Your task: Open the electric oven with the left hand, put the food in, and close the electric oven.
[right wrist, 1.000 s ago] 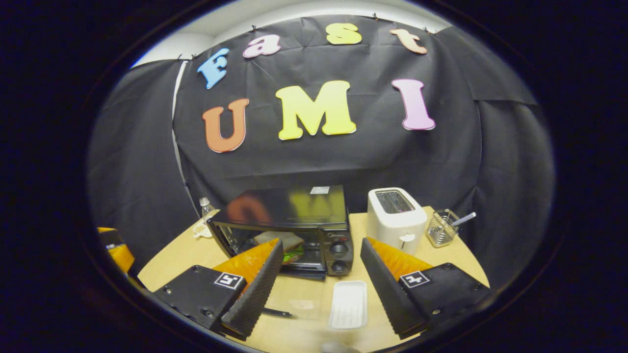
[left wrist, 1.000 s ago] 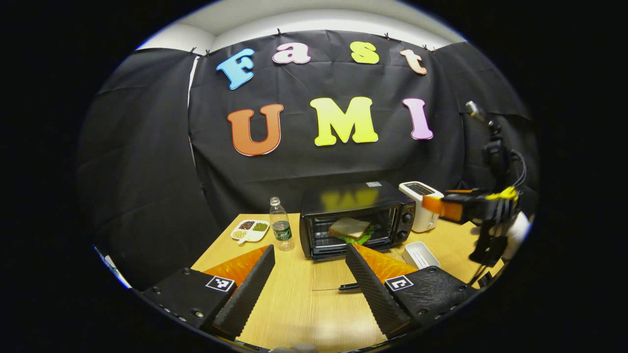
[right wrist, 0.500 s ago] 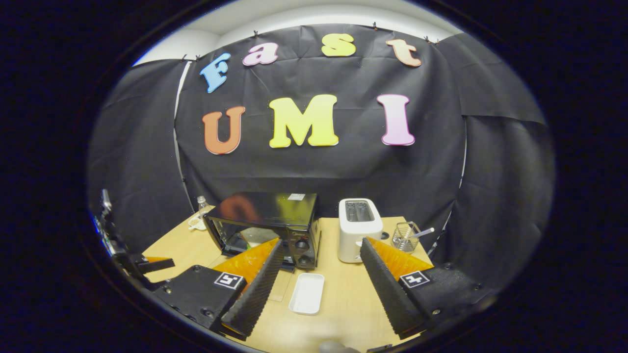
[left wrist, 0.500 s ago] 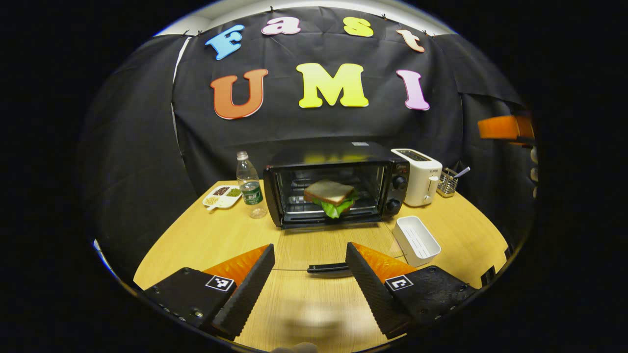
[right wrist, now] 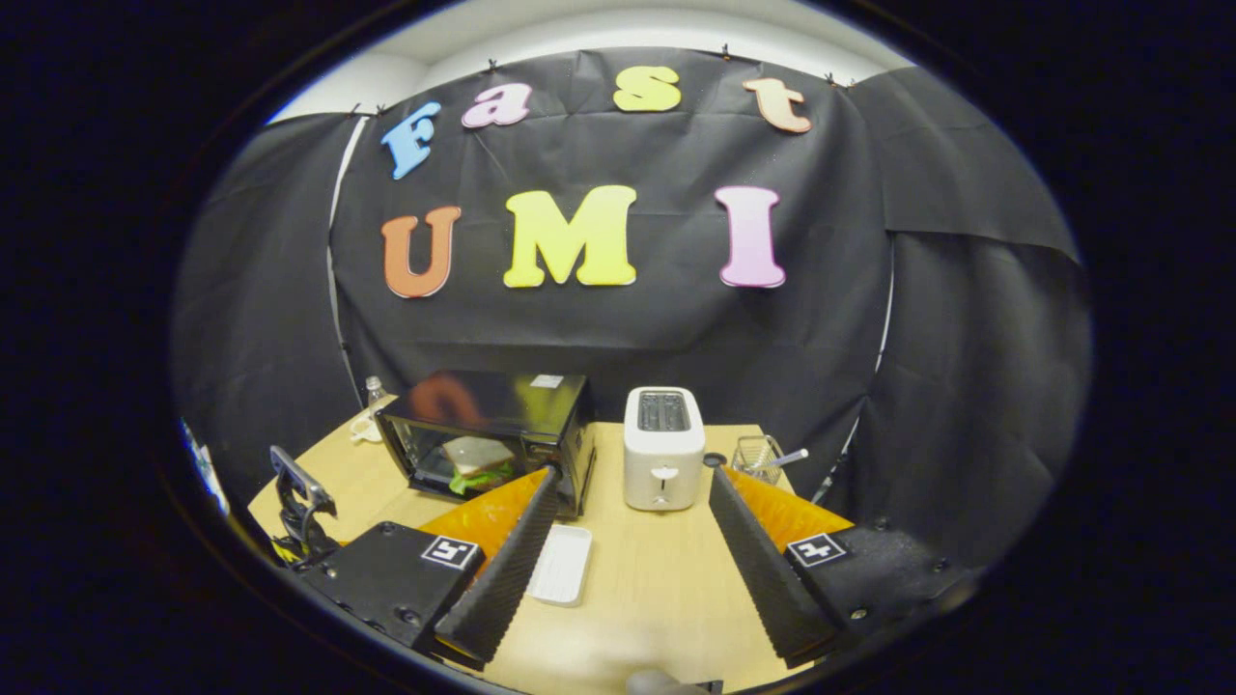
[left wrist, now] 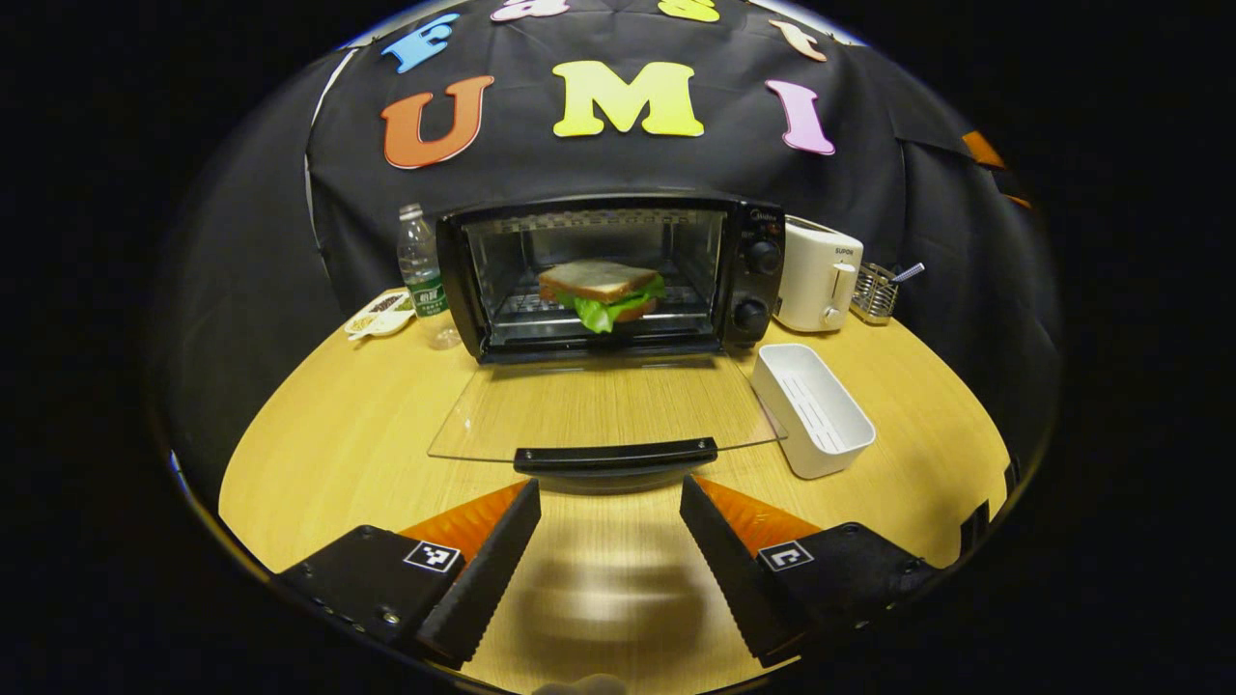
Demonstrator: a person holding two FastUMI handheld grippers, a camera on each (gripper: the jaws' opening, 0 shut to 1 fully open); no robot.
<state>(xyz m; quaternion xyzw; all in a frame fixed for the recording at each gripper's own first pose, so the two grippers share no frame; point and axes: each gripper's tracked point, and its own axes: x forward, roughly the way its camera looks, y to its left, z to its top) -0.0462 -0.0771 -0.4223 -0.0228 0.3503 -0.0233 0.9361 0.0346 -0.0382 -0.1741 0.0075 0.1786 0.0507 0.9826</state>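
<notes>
With the lettuce-and-bread sandwich (left wrist: 601, 291) already on the rack of the black electric oven (left wrist: 606, 275), the left tongs (left wrist: 610, 526), spread wide and empty, should slip under the black bar handle (left wrist: 615, 456) of the lowered glass door (left wrist: 599, 405) and swing it up gently.

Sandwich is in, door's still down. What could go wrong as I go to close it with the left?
The left gripper is open just short of the door handle; approaching low, its fingers could slide under the glass door instead of catching the handle. The white tray sits right by the door's right edge and may get bumped. The sandwich lies near the oven opening, lettuce forward, and could get pinched.
</notes>
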